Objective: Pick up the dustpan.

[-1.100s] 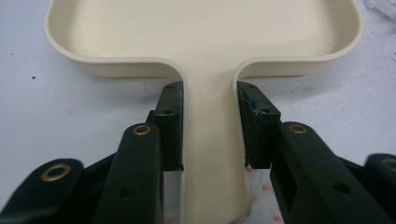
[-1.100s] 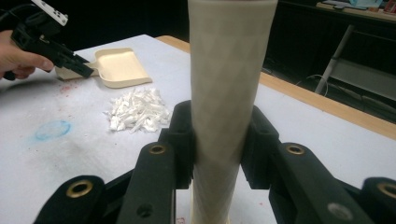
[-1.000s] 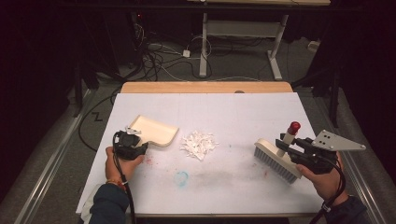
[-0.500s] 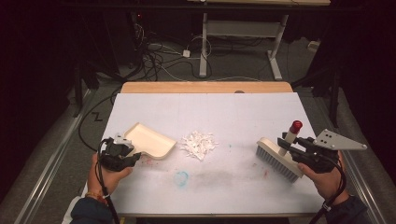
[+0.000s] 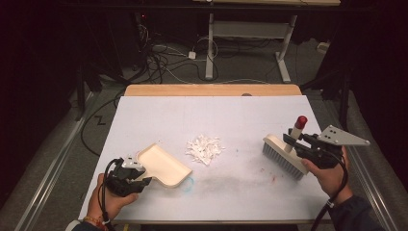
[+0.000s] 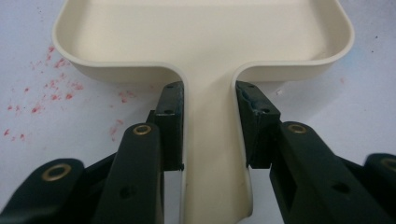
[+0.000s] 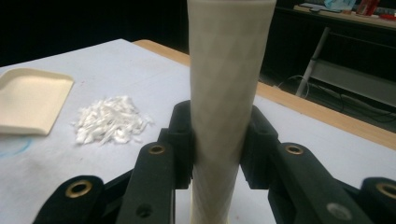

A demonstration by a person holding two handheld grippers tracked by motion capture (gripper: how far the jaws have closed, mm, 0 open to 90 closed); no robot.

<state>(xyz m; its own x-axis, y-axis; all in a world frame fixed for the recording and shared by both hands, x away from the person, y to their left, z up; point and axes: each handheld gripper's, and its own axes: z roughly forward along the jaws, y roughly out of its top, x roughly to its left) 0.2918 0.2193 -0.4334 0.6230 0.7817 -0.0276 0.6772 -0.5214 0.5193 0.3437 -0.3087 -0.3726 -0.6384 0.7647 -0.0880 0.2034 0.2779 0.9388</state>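
A cream dustpan [image 5: 163, 166] lies at the near left of the white-covered table, its mouth facing the pile of white scraps [image 5: 204, 148] just beyond it. My left gripper [image 5: 142, 180] is shut on the dustpan's handle. In the left gripper view both pads clamp the handle [image 6: 208, 154] below the dustpan's tray [image 6: 201, 37]. At the right, my right gripper [image 5: 296, 142] is shut on the handle of a cream brush [image 5: 284, 156] with a red tip; the bristles rest near the table. In the right gripper view the brush handle [image 7: 226, 70] stands between the pads, with the scraps [image 7: 112, 120] and dustpan [image 7: 30, 100] farther left.
The white sheet [image 5: 216, 115] covers the table up to a wooden strip [image 5: 211, 90] at the far edge. A blue mark [image 5: 191, 182] lies beside the dustpan, and red specks [image 6: 51, 88] dot the sheet. Cables and desk legs [image 5: 209, 53] fill the dark floor beyond.
My left gripper has drawn the dustpan toward the table's near edge and turned its mouth toward the scraps. The right gripper and brush have stayed put.
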